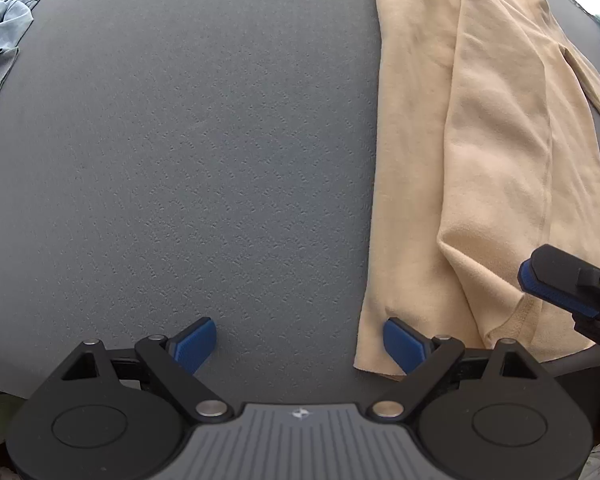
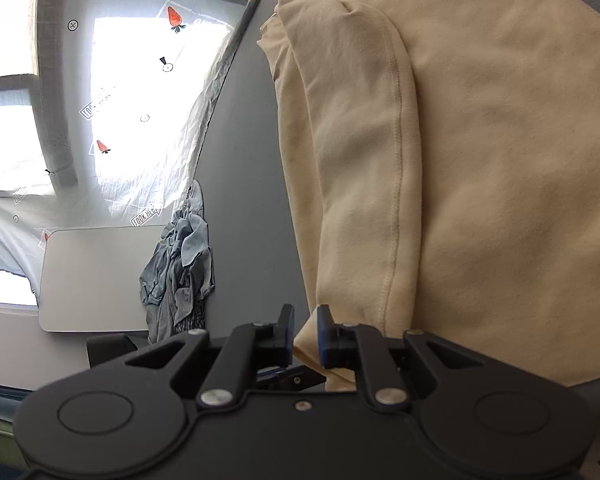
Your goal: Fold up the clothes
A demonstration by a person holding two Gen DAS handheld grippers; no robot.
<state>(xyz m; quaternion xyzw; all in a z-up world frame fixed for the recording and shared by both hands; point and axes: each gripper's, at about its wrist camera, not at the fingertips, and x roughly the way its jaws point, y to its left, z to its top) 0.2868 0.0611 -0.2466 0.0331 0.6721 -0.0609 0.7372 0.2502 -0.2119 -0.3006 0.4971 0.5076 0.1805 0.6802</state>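
Observation:
A tan shirt [image 1: 480, 160] lies lengthwise on the grey table [image 1: 180, 160], with one side folded over its middle. My left gripper [image 1: 300, 344] points down at the table and stands wide open. Its right finger [image 1: 404, 344] is at the shirt's near left corner, its left finger over bare table. In the right wrist view the folded shirt [image 2: 480, 160] fills the right half. My right gripper [image 2: 306, 336] has its jaws a narrow gap apart, and the shirt's near hem corner lies loosely between the pads. One blue pad [image 1: 556, 288] of it shows over the hem.
A heap of grey-blue clothes [image 2: 184, 268] lies at the table's far edge, also seen as crumpled cloth [image 1: 4, 40] at the upper left. Beyond the table [image 2: 252, 200] are a flat white panel [image 2: 96, 276] and a carrot-print curtain [image 2: 140, 80].

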